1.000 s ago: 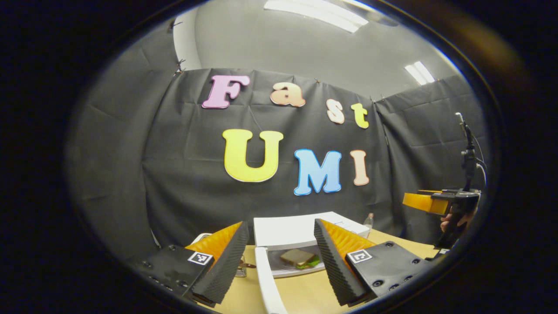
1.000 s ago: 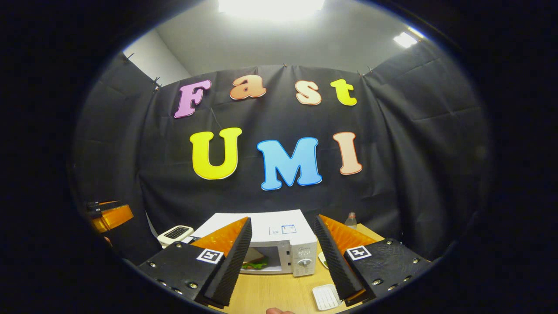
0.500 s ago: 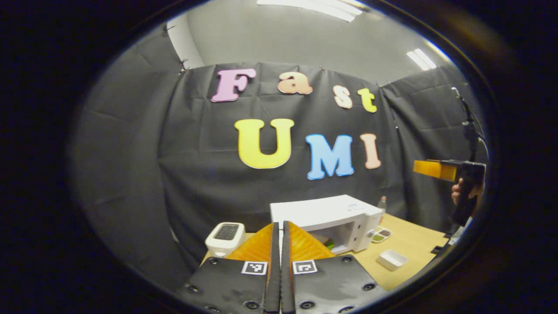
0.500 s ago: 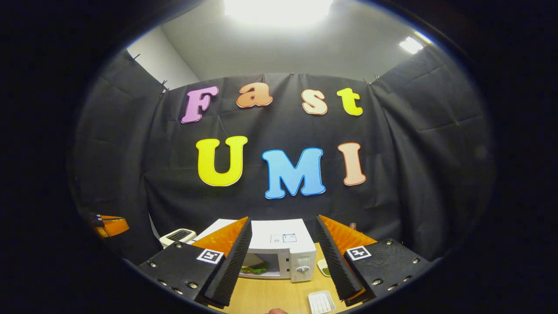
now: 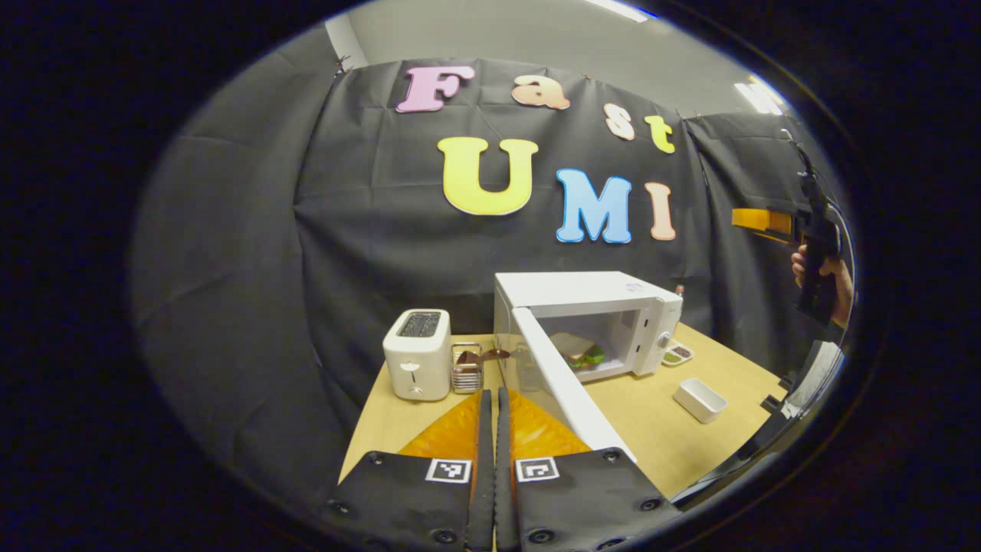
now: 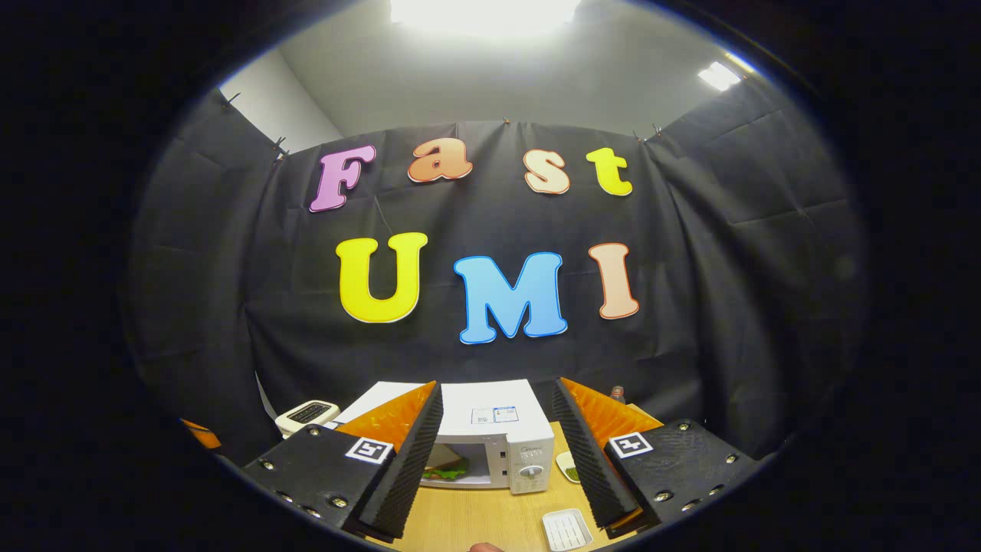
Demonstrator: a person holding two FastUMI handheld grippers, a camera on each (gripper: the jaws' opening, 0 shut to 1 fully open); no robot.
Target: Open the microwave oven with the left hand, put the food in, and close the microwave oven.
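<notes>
The microwave (image 5: 613, 307) stood at 12 o'clock on the worktop (image 5: 667, 437), door (image 5: 563, 383) open — sandwich (image 5: 576, 349) inside. Left claw (image 5: 490, 460) pressed together, empty; right claw (image 6: 494, 460) spread, empty.

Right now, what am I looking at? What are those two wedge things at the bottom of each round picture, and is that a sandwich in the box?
A person holds a pair of tongs in each hand, and a small camera rides on each pair. One picture comes from the left tongs, whose two fingers are shut together and hold nothing. The other picture comes from the right tongs, which are open and empty; the left picture also shows them farther off in a hand. The white box on the wooden table is a microwave oven. Its door hangs open, and yes, a sandwich lies inside. Beside it stand a toaster, a small rack and a white tray.
</notes>
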